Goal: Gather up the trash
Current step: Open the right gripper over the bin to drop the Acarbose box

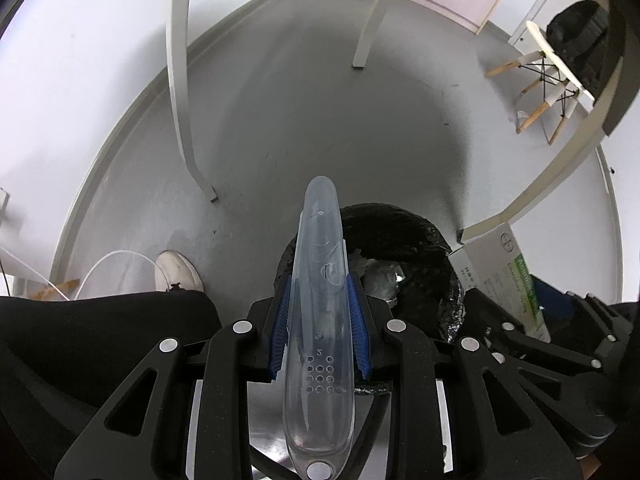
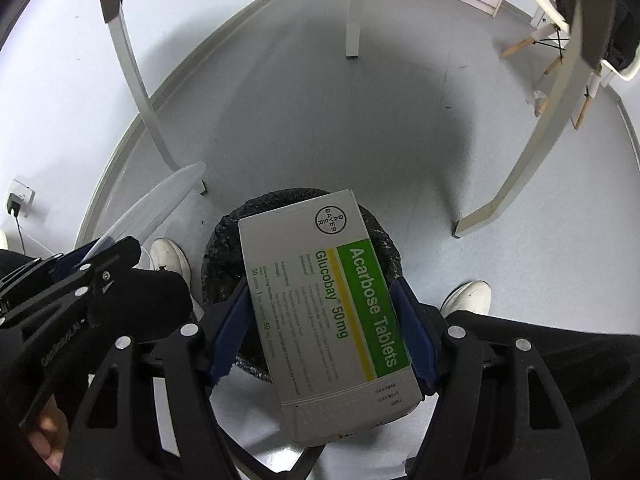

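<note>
- Left gripper [image 1: 320, 316] pinches a clear case [image 1: 320, 320] between its blue pads, above the bin's [image 1: 424, 240] left rim.
- Right gripper [image 2: 326, 320] pinches a tablet box [image 2: 328, 312], directly over the black-lined bin [image 2: 224, 240].
- Bin stands on the floor [image 1: 320, 120].

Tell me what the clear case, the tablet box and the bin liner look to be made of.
Clear case: looks like rigid, see-through plastic, glossy, with moulded dots and marks. Tablet box: seems thin printed cardboard, matte grey-white with a green band, with sharp folded edges. Bin liner: probably thin black plastic film, crinkled and shiny at the rim.
</note>
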The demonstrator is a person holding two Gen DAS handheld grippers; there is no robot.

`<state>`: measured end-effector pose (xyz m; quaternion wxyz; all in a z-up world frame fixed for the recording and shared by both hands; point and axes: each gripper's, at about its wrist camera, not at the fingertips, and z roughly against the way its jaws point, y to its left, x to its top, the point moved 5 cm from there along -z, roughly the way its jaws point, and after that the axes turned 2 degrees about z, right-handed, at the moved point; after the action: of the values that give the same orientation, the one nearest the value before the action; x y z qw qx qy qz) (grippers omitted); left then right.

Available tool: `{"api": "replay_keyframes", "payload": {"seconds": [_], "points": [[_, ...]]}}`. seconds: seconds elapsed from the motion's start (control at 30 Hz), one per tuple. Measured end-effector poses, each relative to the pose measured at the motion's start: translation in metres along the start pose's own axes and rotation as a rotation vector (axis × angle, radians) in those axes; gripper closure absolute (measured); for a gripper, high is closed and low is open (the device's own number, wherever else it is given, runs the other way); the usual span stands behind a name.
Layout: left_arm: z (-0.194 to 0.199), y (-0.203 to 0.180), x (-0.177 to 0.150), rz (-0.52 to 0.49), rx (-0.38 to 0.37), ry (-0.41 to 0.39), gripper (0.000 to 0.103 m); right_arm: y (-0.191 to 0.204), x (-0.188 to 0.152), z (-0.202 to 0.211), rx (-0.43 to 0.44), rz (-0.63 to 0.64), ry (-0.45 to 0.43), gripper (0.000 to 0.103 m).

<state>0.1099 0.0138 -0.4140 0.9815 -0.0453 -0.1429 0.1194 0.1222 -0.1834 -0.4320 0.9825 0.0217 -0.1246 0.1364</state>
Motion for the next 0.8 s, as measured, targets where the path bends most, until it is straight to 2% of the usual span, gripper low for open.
{"api": "replay_keyframes", "payload": {"seconds": [0.2, 0.37, 0.43, 0.5, 0.6, 0.8], "points": [[0.001, 0.014, 0.005, 0.047, 0.008, -0.014, 0.076, 0.008, 0.005, -0.018, -0.014, 0.027, 0.035, 0.036], [0.001, 0.017, 0.003, 0.056, 0.032, -0.021, 0.076, 0.023, 0.009, -0.020, 0.015, 0.047, 0.032, 0.035], [-0.001, 0.018, 0.002, 0.063, 0.040, -0.018, 0.076, 0.026, 0.010, -0.016, 0.005, 0.054, 0.026, 0.031], [-0.001, 0.018, 0.002, 0.069, 0.040, -0.013, 0.076, 0.023, 0.012, -0.011, -0.011, 0.056, 0.001, 0.016], [0.002, 0.014, 0.003, 0.063, 0.032, -0.025, 0.076, 0.014, 0.016, -0.001, -0.027, 0.026, -0.030, 0.010], [-0.003, -0.009, 0.001, 0.029, -0.001, -0.007, 0.076, -0.016, 0.015, 0.014, -0.043, -0.023, -0.070, 0.008]]}}
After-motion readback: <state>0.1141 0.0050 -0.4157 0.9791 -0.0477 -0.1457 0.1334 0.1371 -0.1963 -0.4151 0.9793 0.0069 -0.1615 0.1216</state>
